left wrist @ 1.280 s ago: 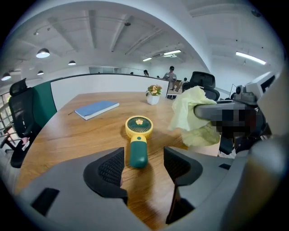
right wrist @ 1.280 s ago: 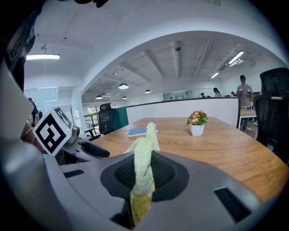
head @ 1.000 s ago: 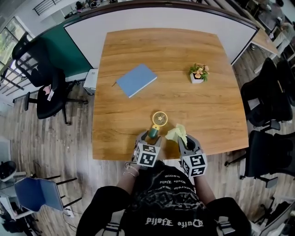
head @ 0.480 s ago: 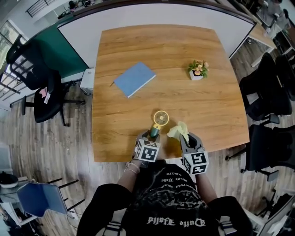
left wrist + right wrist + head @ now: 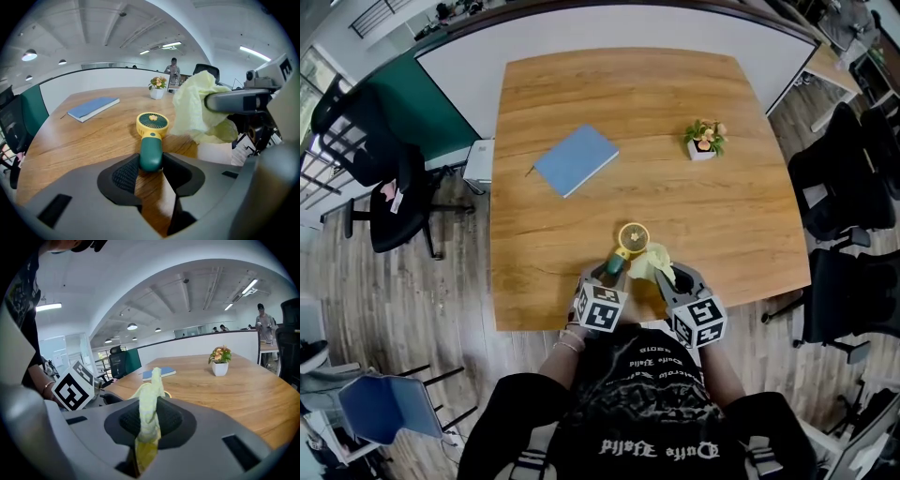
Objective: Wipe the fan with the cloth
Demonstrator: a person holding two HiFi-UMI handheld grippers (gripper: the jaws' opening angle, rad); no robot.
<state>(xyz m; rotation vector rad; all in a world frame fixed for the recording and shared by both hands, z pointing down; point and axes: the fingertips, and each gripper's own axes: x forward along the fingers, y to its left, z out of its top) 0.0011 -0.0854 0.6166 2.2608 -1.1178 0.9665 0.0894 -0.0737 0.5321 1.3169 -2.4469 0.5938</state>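
Fan (image 5: 632, 235), cloth (image 5: 653, 263), notebook (image 5: 576, 160) and plant (image 5: 705, 138): one each.

table (image 5: 581, 225): wood, visible grain, smooth satin sheen. fan (image 5: 151, 140): smooth plastic, green handle slightly glossy, yellow head matt with ribbed grille. cloth (image 5: 151, 390): soft pale-yellow fabric, crumpled, matt. right gripper (image 5: 150, 425): grey matt plastic shell; its pads (image 5: 170, 423) black, finely textured, rubbery-looking. notebook (image 5: 576, 160): blue cover, matt. pot (image 5: 219, 369): white, smooth. floor (image 5: 422, 291): wood-look planks, dull grey-brown.
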